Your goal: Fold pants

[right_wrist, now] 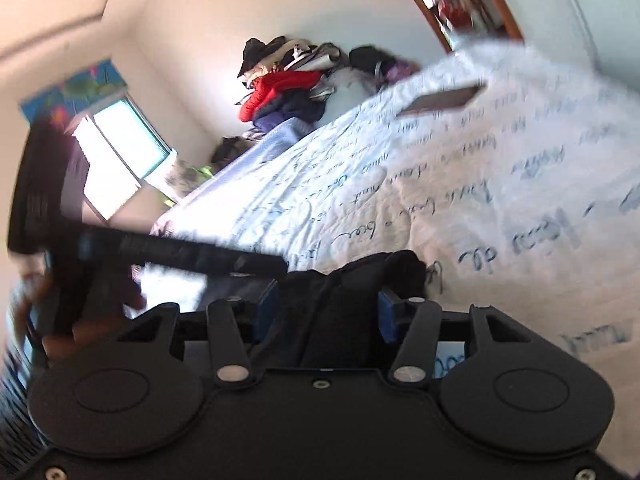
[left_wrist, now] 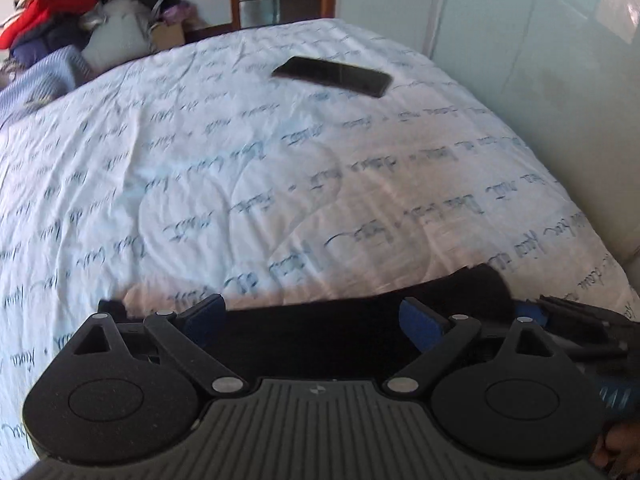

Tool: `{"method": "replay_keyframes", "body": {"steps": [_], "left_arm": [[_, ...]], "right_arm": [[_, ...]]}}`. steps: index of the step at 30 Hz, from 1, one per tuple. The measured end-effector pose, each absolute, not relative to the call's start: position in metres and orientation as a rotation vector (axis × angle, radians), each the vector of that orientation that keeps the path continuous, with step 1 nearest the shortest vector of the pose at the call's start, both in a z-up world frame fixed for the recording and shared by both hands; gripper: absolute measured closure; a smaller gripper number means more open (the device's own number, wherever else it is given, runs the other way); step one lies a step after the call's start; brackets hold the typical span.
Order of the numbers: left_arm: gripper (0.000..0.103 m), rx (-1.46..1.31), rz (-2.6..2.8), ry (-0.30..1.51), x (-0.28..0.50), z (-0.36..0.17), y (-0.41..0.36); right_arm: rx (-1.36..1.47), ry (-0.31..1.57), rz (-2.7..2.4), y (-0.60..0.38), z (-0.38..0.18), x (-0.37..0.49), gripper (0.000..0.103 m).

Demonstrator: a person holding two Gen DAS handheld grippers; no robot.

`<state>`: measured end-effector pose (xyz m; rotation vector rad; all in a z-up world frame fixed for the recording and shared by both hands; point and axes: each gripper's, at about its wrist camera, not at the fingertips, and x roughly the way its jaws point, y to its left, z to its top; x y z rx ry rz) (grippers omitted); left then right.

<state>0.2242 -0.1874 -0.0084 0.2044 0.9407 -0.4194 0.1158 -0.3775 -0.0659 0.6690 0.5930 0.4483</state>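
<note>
Black pants (left_wrist: 344, 320) bunched at near bed (left_wrist: 280, 160) edge, long axis across both tools. Your left hand-held gripper (left_wrist: 316, 320) wide open around fabric; right hand-held gripper (right_wrist: 326, 312) half-open, straddling fold, nearer.

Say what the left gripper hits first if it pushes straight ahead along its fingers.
Probably the black pants lying between the left gripper fingers, right at the tips. Beyond them comes the printed bedsheet; the phone sits farther up. Depth is unclear.
</note>
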Motion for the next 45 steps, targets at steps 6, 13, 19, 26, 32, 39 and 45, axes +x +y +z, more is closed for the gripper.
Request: {"method": "replay_keyframes", "body": {"steps": [6, 13, 19, 26, 32, 39, 45], "left_arm": [[0.005, 0.213, -0.374, 0.935, 0.232, -0.035, -0.183], [0.004, 0.292, -0.317, 0.851, 0.231, -0.044, -0.196], [0.005, 0.302, -0.368, 0.796, 0.2, -0.016, -0.198], [0.005, 0.355, -0.519, 0.787, 0.172, -0.016, -0.231], [0.003, 0.324, -0.54, 0.836, 0.178, -0.031, -0.244], [0.0, 0.331, -0.518, 0.822, 0.174, -0.037, -0.249], [0.001, 0.331, -0.541, 0.79, 0.164, -0.031, -0.25]], "right_arm": [[0.816, 0.58, 0.392, -0.384, -0.079, 0.126, 0.094], [0.703, 0.583, 0.299, -0.37, -0.076, 0.129, 0.097], [0.676, 0.547, 0.241, -0.388, -0.054, 0.09, 0.085], [0.668, 0.553, 0.376, -0.391, -0.037, 0.016, 0.085], [0.584, 0.65, 0.379, -0.37, -0.049, 0.002, 0.08], [0.62, 0.631, 0.396, -0.368, -0.055, 0.005, 0.07], [0.485, 0.637, 0.392, -0.359, -0.042, -0.004, 0.099]]}}
